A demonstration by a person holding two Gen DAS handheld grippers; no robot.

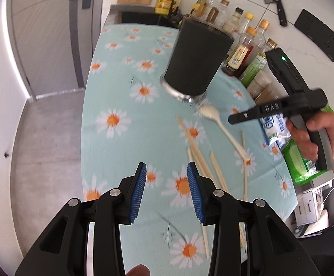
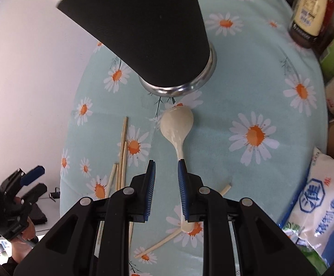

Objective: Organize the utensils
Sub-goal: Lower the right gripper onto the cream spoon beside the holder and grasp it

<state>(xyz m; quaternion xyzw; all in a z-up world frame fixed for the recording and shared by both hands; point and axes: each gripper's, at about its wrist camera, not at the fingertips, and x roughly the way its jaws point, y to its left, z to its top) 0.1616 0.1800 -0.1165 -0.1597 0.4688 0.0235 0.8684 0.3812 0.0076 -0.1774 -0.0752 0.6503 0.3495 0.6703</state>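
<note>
So both my grippers are up over the daisy tablecloth with nothing in either one. My left gripper has its blue pads spread apart, just hanging above the cloth near the front edge, nothing between them. My right gripper is parted too, and it's sitting low over the cream spoon. The spoon's handle runs right under the right-hand pad, but I can't tell if the pad is actually touching it; the gap between the pads only shows cloth. The spoon's bowl end points at the black utensil cup, which stands upright on its shiny metal base just beyond the spoon. The wooden chopsticks are scattered loose on the cloth, a few to the left of the spoon and a couple lying crosswise near its handle end. Off to the right there's a bag of salt and a row of sauce bottles along the wall.
</note>
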